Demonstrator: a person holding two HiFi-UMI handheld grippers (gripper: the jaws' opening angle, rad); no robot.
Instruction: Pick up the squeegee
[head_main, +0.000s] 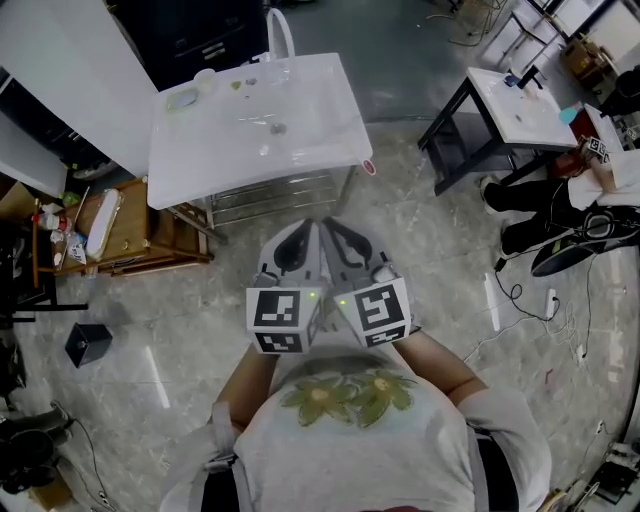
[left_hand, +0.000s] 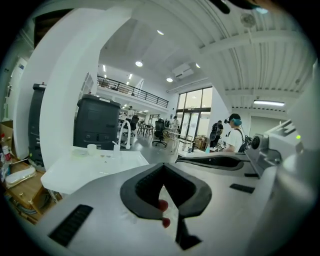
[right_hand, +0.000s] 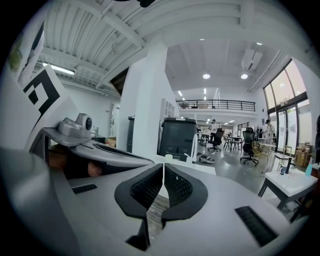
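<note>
I cannot pick out a squeegee in any view. A white sink table (head_main: 200, 160) with a curved faucet (head_main: 281, 32) stands ahead of me on the floor; a cup (head_main: 205, 77) and a small dish (head_main: 183, 98) sit at its back left. A small red-tipped item (head_main: 368, 167) hangs at its front right corner. My left gripper (head_main: 300, 232) and right gripper (head_main: 336, 230) are held side by side near my chest, short of the table. Both are shut with nothing between the jaws, as the left gripper view (left_hand: 163, 172) and right gripper view (right_hand: 163, 172) show.
A wire rack (head_main: 280, 195) sits under the sink table. A wooden cart (head_main: 130, 235) with clutter stands at left, a black box (head_main: 88, 343) on the floor. At right are a second white table (head_main: 520, 110), a seated person (head_main: 560, 195) and floor cables (head_main: 520, 300).
</note>
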